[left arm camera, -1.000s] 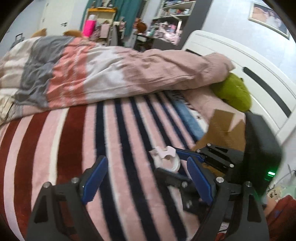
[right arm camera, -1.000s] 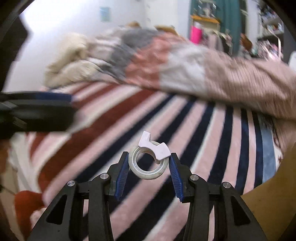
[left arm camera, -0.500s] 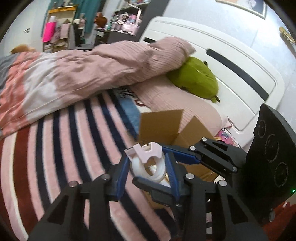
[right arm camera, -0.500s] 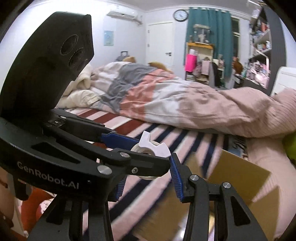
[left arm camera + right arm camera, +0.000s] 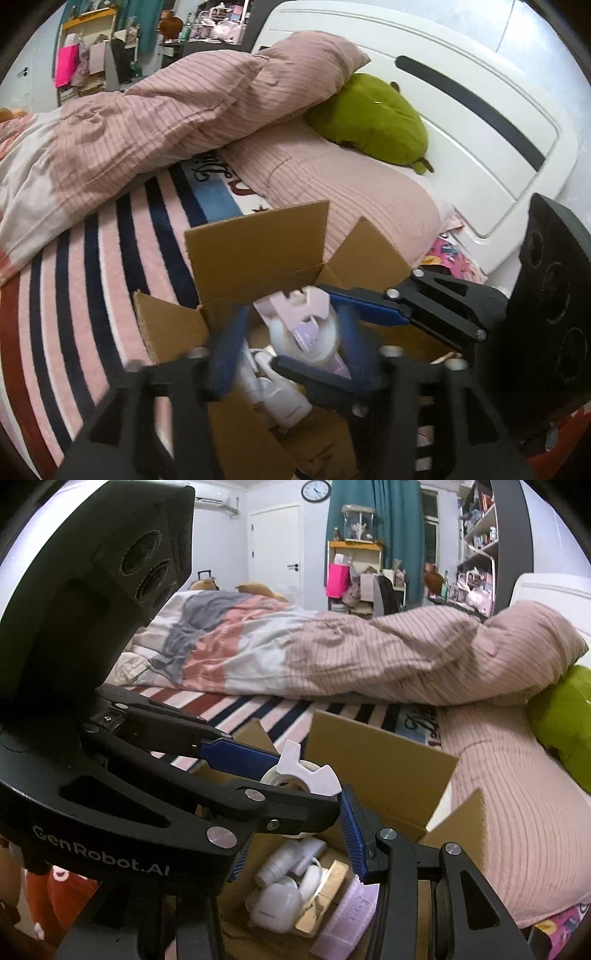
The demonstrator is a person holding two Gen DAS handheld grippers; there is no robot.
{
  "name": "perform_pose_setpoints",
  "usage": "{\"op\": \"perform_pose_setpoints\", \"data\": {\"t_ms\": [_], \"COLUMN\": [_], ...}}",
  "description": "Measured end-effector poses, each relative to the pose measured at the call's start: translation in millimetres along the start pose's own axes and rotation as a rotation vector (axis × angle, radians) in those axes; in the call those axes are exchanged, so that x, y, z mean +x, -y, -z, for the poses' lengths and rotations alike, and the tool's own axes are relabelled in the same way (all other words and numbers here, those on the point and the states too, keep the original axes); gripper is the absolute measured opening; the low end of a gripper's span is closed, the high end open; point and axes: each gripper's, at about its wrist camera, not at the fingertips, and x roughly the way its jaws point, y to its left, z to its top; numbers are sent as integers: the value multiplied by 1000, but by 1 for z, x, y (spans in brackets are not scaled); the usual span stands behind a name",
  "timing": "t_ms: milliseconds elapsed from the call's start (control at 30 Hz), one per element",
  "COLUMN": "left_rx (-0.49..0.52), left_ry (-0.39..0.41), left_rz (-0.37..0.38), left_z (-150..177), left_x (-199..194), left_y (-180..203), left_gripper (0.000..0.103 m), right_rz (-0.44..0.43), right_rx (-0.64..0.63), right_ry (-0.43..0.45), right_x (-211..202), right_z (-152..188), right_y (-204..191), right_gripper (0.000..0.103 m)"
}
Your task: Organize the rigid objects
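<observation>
1. The tape dispenser (image 5: 301, 775), a clear roll of tape in a white plastic holder with a notched cutter tab, hangs over the open cardboard box (image 5: 380, 768) that stands on the striped blanket (image 5: 92, 295).
2. The right gripper (image 5: 291, 834) has its blue pads closed on the roll's rim, one pad plain at 3 o'clock of the roll, the other mostly hidden behind the left tool.
3. The left gripper (image 5: 288, 343) brackets the same roll in its own view. That view is motion-blurred, so I cannot tell whether its pads press the roll or merely stand beside it.
4. In the box, at 6 o'clock below the roll, lie a white plug-in charger with cable (image 5: 280, 893) and a lilac flat case (image 5: 347, 919).
5. Handling, as a judgement: the dispenser looks light and stiff, its smooth rim a little slippery, and the cutter tab probably sharp and thin. Holding across the roll's flat sides or outer rim seems safest, clear of the tab.
6. A pink pillow (image 5: 332, 177) sits at 12 o'clock beyond the box.
</observation>
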Motion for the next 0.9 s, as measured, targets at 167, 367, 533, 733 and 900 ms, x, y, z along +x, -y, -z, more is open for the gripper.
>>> {"op": "perform_pose_setpoints", "data": {"t_ms": [167, 367, 533, 733, 900], "left_rx": [-20, -18, -54, -110, -158], "left_ry": [33, 114, 193, 269, 303], "left_rz": [-25, -166, -277, -369, -450], "left_z": [1, 11, 24, 44, 64], "left_x": [-8, -35, -68, -104, -126], "left_y": [-3, -7, -17, -32, -47], "left_gripper": [76, 84, 87, 89, 89], "right_rz": [11, 22, -21, -25, -68], "right_rx": [3, -1, -3, -69, -41], "right_ry": [-5, 9, 78, 159, 178], "right_x": [-1, -9, -25, -40, -47], "right_z": [5, 6, 2, -6, -11], "right_y": [4, 1, -3, -21, -24], "right_gripper": [53, 68, 91, 92, 92]}}
